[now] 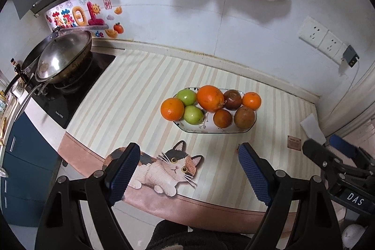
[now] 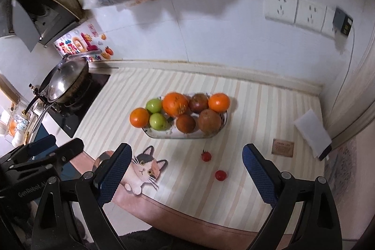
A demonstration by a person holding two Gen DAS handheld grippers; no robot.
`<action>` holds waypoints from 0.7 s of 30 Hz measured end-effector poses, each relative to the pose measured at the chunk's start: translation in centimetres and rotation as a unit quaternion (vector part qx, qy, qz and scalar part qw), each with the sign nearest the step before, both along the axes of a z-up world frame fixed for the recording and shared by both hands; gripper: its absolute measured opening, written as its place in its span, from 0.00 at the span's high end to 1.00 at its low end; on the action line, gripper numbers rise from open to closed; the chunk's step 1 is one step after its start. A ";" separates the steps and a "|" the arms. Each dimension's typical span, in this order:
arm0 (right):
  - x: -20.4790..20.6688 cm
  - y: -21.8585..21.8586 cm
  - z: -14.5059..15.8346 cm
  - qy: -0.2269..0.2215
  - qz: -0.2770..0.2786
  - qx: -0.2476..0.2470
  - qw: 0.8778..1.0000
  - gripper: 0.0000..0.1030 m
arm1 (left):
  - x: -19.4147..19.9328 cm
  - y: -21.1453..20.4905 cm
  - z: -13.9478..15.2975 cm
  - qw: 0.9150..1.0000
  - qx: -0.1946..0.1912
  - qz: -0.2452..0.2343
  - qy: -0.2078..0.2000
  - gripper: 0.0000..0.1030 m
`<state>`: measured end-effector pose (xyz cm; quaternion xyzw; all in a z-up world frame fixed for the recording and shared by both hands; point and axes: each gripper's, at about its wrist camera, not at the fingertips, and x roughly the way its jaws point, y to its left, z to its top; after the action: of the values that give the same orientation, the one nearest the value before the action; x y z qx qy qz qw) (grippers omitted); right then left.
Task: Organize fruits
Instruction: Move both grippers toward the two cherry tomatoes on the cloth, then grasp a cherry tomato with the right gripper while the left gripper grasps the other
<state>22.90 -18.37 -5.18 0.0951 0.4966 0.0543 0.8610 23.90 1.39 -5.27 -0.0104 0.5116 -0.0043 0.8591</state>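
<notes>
Both grippers, left (image 1: 187, 170) and right (image 2: 187, 170), hover with jaws apart, empty.
Oval patterned fruit plate (image 2: 164, 134) sits mid-frame above them; two small red tomatoes (image 2: 206, 155) lie between right gripper's fingers.

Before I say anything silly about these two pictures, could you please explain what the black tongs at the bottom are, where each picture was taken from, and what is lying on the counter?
There is no robot here: a person holds a hand-operated two-finger gripper in each hand, and a wide-angle camera on each looks along its fingers. One picture comes from the left gripper, the other from the right gripper; each also catches the other tool at its edge. Both stand open and hold nothing.

On the striped mat with a cat drawing sits a plate holding oranges, two green fruits and some dark reddish ones. The leftmost orange sits at the plate's edge. Only the right view shows two small red tomatoes loose on the mat, nearer the person. A lidded wok stands on the stove at the left.
</notes>
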 end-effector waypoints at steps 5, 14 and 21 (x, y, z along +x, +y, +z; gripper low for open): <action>1.3 -2.3 -4.5 0.041 -0.024 0.004 0.999 0.06 | 2.0 -0.9 -3.3 0.999 0.010 -0.006 0.034 0.17; 3.4 -5.8 -15.6 0.131 -0.051 0.024 0.990 0.25 | 4.7 -3.8 -10.4 0.993 0.052 -0.037 0.099 0.17; 4.5 -5.6 -23.0 0.183 -0.050 0.050 0.981 0.44 | 6.9 -6.2 -16.1 0.983 0.082 -0.072 0.148 0.17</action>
<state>27.43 -23.99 -28.19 0.1715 0.6367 0.0178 0.7515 30.79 -4.82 -21.42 0.0967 0.6311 -0.0222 0.7693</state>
